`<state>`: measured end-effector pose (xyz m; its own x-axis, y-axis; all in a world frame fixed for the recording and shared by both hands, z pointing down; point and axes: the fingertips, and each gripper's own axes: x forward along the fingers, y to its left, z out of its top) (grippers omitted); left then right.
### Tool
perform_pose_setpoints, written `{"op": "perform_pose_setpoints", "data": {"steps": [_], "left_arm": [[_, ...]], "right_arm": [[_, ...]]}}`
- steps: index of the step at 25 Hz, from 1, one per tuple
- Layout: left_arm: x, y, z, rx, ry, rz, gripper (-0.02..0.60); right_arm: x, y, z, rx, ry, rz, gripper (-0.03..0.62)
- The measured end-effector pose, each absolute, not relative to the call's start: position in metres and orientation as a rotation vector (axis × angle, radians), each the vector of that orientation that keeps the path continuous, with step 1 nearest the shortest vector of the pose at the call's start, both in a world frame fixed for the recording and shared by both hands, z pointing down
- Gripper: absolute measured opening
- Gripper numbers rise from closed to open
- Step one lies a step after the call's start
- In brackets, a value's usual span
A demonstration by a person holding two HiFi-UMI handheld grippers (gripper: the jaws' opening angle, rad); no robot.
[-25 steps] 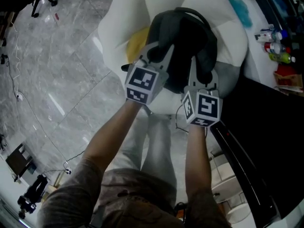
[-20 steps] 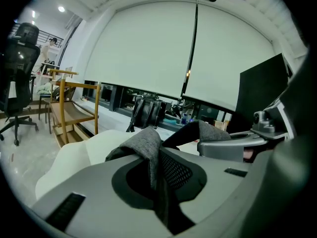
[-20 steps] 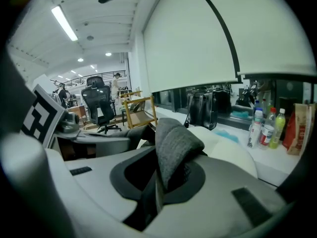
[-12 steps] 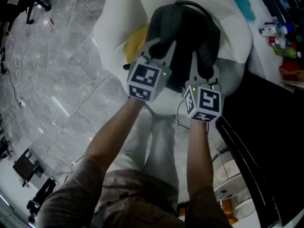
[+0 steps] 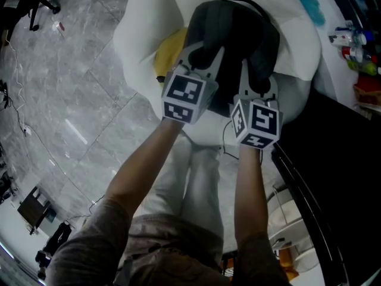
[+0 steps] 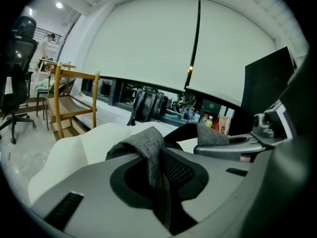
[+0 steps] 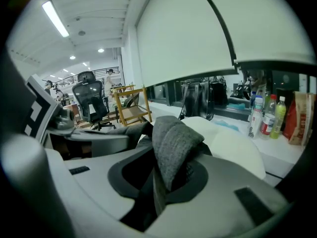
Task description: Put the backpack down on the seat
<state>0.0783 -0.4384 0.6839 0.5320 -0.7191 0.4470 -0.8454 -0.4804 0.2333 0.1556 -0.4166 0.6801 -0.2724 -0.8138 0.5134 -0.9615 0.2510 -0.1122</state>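
Note:
The dark grey backpack [image 5: 238, 34] lies on the white beanbag seat [image 5: 143, 28], its shoulder straps facing me. My left gripper [image 5: 202, 55] reaches onto its left side, and a grey strap [image 6: 146, 148] stands pinched in the narrow slot between the jaws of that gripper [image 6: 158, 182]. The right gripper [image 5: 257, 85] is at the backpack's right side. Its folded grey strap [image 7: 173, 143] runs down into the slot of the right gripper [image 7: 158, 182]. Both pairs of jaws are opening, with the straps still between them.
A yellow item [image 5: 169, 49] and a teal cloth [image 5: 306, 5] lie on the seat beside the backpack. A black desk [image 5: 333, 159] runs along the right, with bottles [image 5: 351, 40] behind it. A wooden rack [image 6: 64, 103] and an office chair [image 6: 15, 58] stand on the marble floor at left.
Both grippers and the backpack have drifted slightly right and down in the head view. The backpack stays resting on the seat, the straps still in the jaws.

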Motion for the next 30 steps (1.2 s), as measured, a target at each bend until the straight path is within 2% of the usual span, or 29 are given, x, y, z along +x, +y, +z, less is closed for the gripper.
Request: {"op": "perform_pose_setpoints", "data": {"steps": [5,10,12,13,18,21,26,28,30], "left_arm": [[0.077,-0.444,0.688,2.356,-1.283,0.406,0.07],[0.074,-0.446,0.695,2.337,-1.295,0.429,0.103],[0.073,-0.445,0.699,2.326,-1.292,0.441,0.157],[0.073,-0.445,0.7,2.32,-1.284,0.446,0.204],[0.074,-0.443,0.704,2.299,-1.264,0.461,0.311],[0.071,-0.442,0.704,2.292,-1.272,0.466,0.334],[0.068,-0.44,0.698,2.277,-1.275,0.461,0.331],[0.068,-0.437,0.694,2.277,-1.27,0.461,0.312],[0.068,-0.434,0.688,2.279,-1.268,0.462,0.292]], "right_arm": [[0.152,-0.418,0.691,1.63,-2.154,0.592,0.097],[0.154,-0.419,0.698,1.643,-2.124,0.602,0.172],[0.156,-0.42,0.699,1.657,-2.107,0.602,0.229],[0.157,-0.421,0.699,1.665,-2.098,0.599,0.262],[0.158,-0.421,0.699,1.675,-2.077,0.593,0.331],[0.159,-0.419,0.698,1.688,-2.068,0.579,0.351],[0.155,-0.415,0.691,1.692,-2.076,0.584,0.36],[0.153,-0.414,0.688,1.681,-2.083,0.595,0.349],[0.149,-0.411,0.684,1.657,-2.094,0.614,0.29]]}}
